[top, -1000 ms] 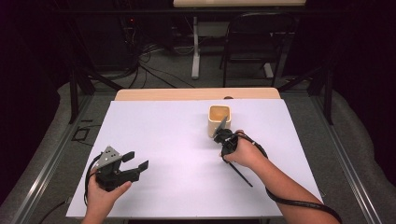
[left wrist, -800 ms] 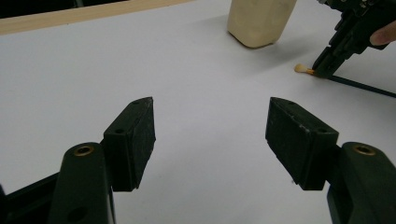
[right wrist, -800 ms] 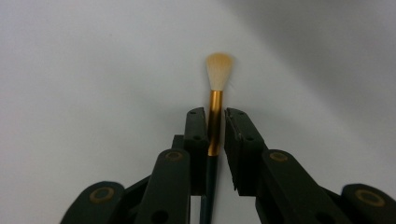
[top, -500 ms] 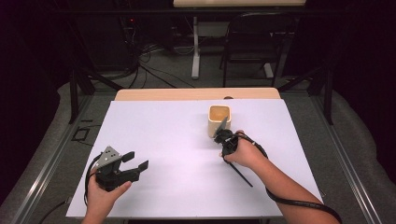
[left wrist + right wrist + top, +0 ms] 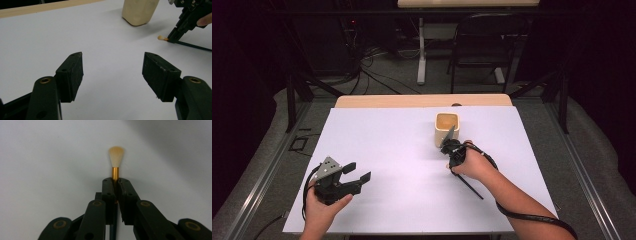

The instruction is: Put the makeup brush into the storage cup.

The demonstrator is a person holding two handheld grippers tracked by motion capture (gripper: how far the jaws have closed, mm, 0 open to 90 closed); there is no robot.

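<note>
My right gripper [image 5: 116, 181] is clamped on a small paintbrush [image 5: 115, 163]: in the right gripper view the two black jaws stand almost together with the brush's gold ferrule pinched between them, and the pale, fanned bristles stick out just past the tips over the white table cover [image 5: 402, 150]. These jaws have just been closing, and the brush sits between them now. From the high view, my right gripper [image 5: 451, 150] is held low over the cover, just in front of a cream-coloured square cup [image 5: 446, 128], and the brush's thin dark handle [image 5: 469, 185] trails back from under my right hand [image 5: 474, 165] toward the near edge of the table, slanting to the right. In the left gripper view the brush tip [image 5: 162, 38] lies close to the cover, near the foot of the cup [image 5: 140, 11] but apart from it; whether the bristles actually touch the surface I cannot tell. My left gripper [image 5: 354, 172] is over the near left part of the cover, well apart from the brush and the cup, its grey three-cornered plate on top and my left hand [image 5: 322, 205] wrapped around its body. Its jaws stand wide apart in the left gripper view, with bare white cover between them and nothing in their hold.
</note>
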